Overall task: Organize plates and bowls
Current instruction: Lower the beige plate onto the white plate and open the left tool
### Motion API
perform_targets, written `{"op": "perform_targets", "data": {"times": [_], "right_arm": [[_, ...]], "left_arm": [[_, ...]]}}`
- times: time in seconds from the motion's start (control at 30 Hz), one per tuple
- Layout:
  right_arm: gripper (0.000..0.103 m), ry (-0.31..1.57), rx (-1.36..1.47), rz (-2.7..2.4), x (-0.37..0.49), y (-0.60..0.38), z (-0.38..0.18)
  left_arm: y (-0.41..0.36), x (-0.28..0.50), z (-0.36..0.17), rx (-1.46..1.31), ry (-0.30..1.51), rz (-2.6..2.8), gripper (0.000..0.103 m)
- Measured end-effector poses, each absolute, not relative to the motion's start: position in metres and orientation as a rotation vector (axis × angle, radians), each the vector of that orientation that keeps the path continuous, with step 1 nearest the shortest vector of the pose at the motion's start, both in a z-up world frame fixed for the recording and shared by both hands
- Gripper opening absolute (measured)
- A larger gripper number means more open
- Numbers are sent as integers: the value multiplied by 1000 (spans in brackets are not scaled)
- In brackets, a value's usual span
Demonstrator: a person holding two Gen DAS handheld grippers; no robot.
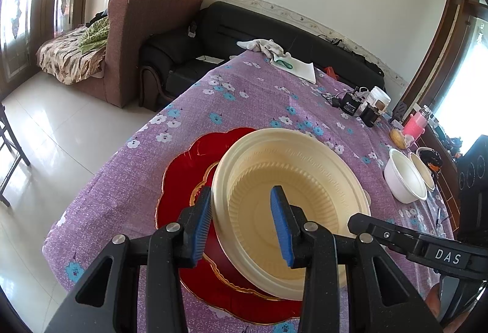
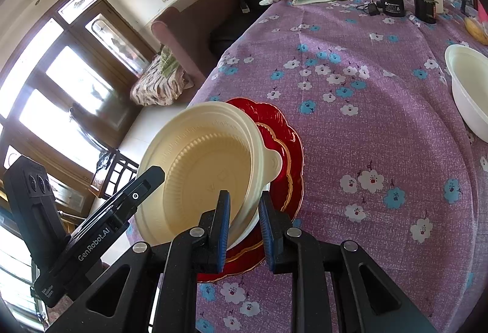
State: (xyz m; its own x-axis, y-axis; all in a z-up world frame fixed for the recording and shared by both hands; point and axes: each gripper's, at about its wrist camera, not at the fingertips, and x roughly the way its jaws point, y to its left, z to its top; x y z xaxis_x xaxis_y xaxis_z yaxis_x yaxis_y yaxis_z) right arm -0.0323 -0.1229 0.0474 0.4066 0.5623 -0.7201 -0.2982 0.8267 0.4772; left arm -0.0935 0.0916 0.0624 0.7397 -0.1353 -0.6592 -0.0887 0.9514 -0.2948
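We see a cream bowl (image 1: pixel 289 204) tilted over a red plate (image 1: pixel 189 177) at centre frame in the left view, on a purple flowered cloth (image 1: pixel 250 95). Our left gripper (image 1: pixel 241 226) straddles the bowl's near rim, jaws spread and not pressing it. In the right view, lower centre, our right gripper (image 2: pixel 244 229) is clenched on the bowl's rim. Two white bowls (image 1: pixel 407 177) sit well apart at the right edge.
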Motion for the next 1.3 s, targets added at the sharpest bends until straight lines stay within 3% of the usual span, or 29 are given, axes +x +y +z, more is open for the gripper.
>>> {"op": "perform_targets", "data": {"times": [0.33,1.3], "right_arm": [[30,1019,296,574,-34,-122,47],[30,955,387,576,-52,-173,61]], "left_arm": [[86,-96,66,-290,726,-13,44],[57,-108,95,-213,672,-4,52]]}}
